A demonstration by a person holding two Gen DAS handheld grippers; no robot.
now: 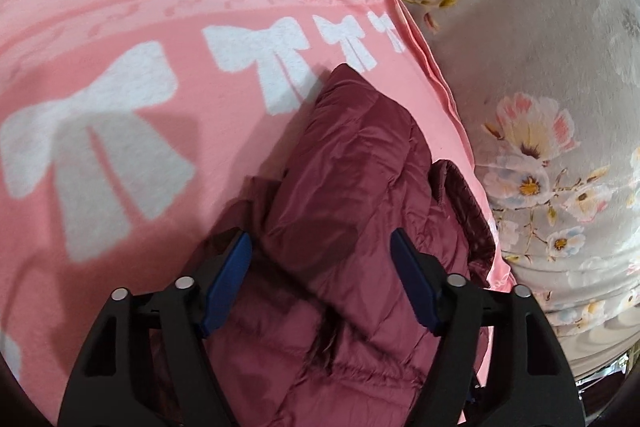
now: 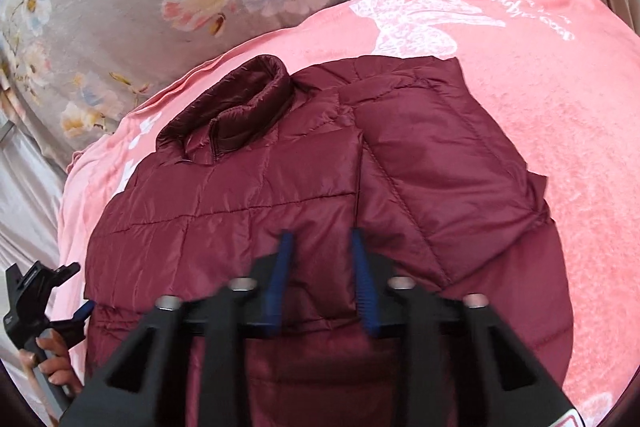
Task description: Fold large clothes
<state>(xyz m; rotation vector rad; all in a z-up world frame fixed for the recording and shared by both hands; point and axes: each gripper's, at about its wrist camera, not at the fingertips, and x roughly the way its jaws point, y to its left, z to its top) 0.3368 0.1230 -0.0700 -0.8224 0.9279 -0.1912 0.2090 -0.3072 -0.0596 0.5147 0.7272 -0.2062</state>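
Maroon puffer jacket (image 2: pixel 312 187) lies on the pink bow-print blanket (image 1: pixel 120 155), collar (image 2: pixel 240 103) toward the blanket edge beside the floral bedsheet (image 1: pixel 540 47). Left gripper (image 1: pixel 320 247) wide open over a folded sleeve, holding nothing. Right gripper (image 2: pixel 322 247) blurred (fingers narrowly apart), above the jacket back.

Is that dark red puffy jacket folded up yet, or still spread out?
Partly folded. The jacket lies flat on the pink blanket with its collar showing, and one sleeve is already laid across the body.
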